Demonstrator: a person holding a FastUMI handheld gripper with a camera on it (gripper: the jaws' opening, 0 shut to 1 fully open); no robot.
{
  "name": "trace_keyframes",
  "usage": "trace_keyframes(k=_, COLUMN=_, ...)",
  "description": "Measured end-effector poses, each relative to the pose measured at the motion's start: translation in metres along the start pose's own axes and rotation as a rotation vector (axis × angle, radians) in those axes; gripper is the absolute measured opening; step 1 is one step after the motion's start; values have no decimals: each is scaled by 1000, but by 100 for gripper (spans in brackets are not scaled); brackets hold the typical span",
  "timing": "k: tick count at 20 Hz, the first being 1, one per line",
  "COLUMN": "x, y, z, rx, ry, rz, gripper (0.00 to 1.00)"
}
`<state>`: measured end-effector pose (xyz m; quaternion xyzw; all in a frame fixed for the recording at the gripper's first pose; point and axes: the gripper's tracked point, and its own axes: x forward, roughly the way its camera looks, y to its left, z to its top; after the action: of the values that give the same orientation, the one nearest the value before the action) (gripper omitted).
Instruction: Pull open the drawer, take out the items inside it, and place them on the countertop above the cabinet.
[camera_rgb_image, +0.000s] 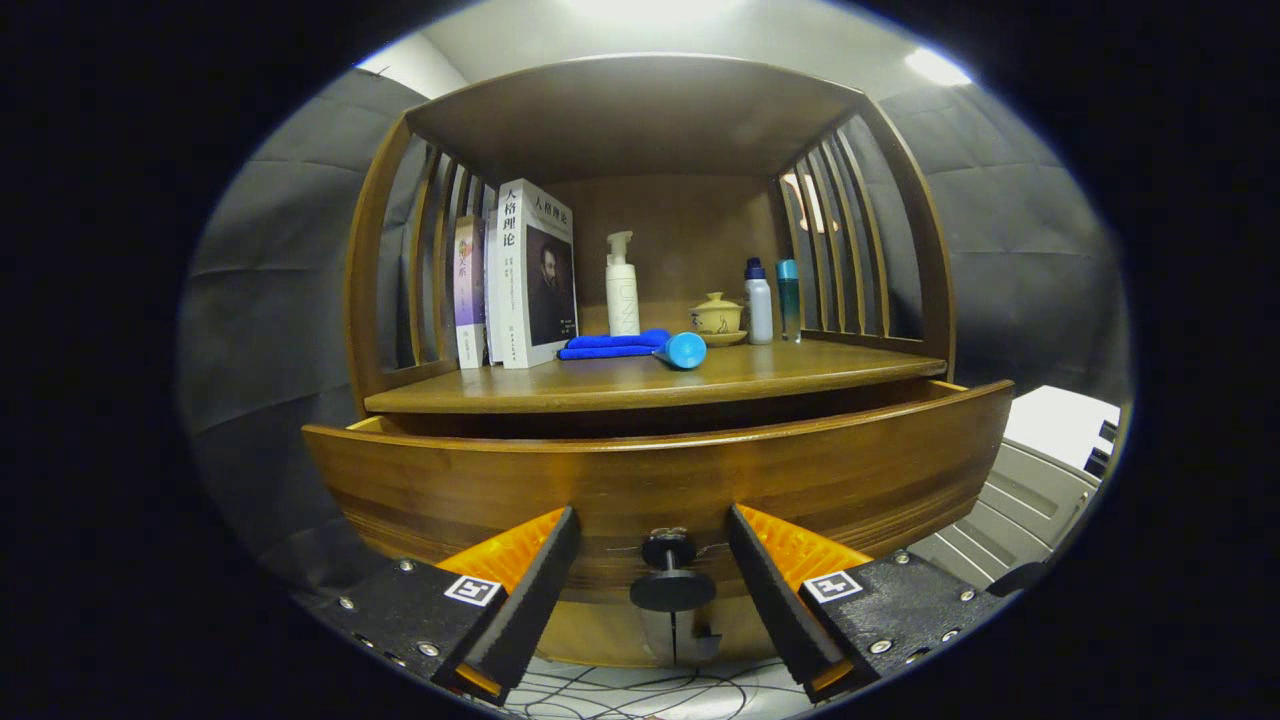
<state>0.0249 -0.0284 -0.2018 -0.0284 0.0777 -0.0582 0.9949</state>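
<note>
Drawer (660, 480) part-open. Knob (671, 575) sits between the spread fingers of the gripper (655, 530), untouched, stem pointing back at it; drawer contents seemingly hidden.

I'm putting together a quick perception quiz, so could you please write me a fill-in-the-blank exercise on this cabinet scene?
1. The tool is open, with the drawer's ____ between its fingers, untouched by either.
2. The drawer is pulled partly ____.
3. On the countertop, the blue cloth lies in front of the white ____ bottle.
4. The lidded teacup stands to the ____ of the books.

Missing words: knob; open; pump; right
</note>
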Motion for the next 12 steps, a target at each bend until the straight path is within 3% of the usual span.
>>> trace_keyframes(k=12, x=60, y=-1, z=7, rx=-40, ry=-5, rz=7, gripper=94)
